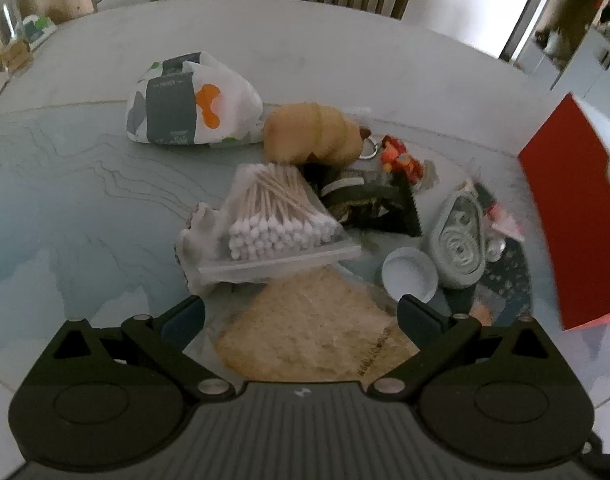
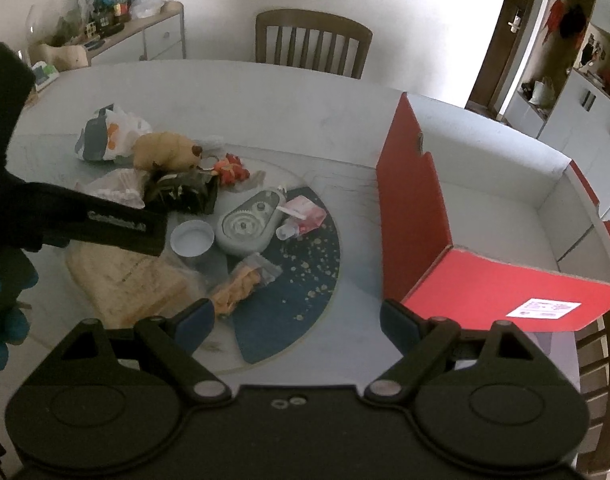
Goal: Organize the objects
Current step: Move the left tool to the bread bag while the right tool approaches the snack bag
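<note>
I work at a pale grey-blue rounded table [image 2: 233, 92] with faint wavy contour lines; a slatted brown wooden chair [image 2: 313, 42] stands at its far edge, and a cluttered low white sideboard [image 2: 157, 36] fills the upper left of the right wrist view.

In the left wrist view, from the left: a crinkled white plastic bag with grey and orange print [image 1: 193, 100], then a tan plush toy with a metal keyring [image 1: 313, 132]. Below them a clear plastic box of cotton swabs [image 1: 273, 220] leans on a black glossy packet [image 1: 369, 204]. At centre bottom lies a beige rough-textured flat pack in clear wrap [image 1: 309, 336], right under my left gripper [image 1: 301, 316], whose jaws stand wide apart, gripping nothing. Right of it sit a small white round cap [image 1: 409, 276] and a grey teardrop-shaped dispenser with a spiral coil inside [image 1: 461, 244], both on a dark blue speckled round mat [image 2: 305, 264].

My right gripper [image 2: 297, 320] is likewise spread wide and empty, over the mat's near edge. Just ahead of its left finger lies a small clear bag of orange snacks [image 2: 245, 280]. At right stands the open red cardboard box with a white interior [image 2: 417, 208], 1 flap folded toward me.
</note>
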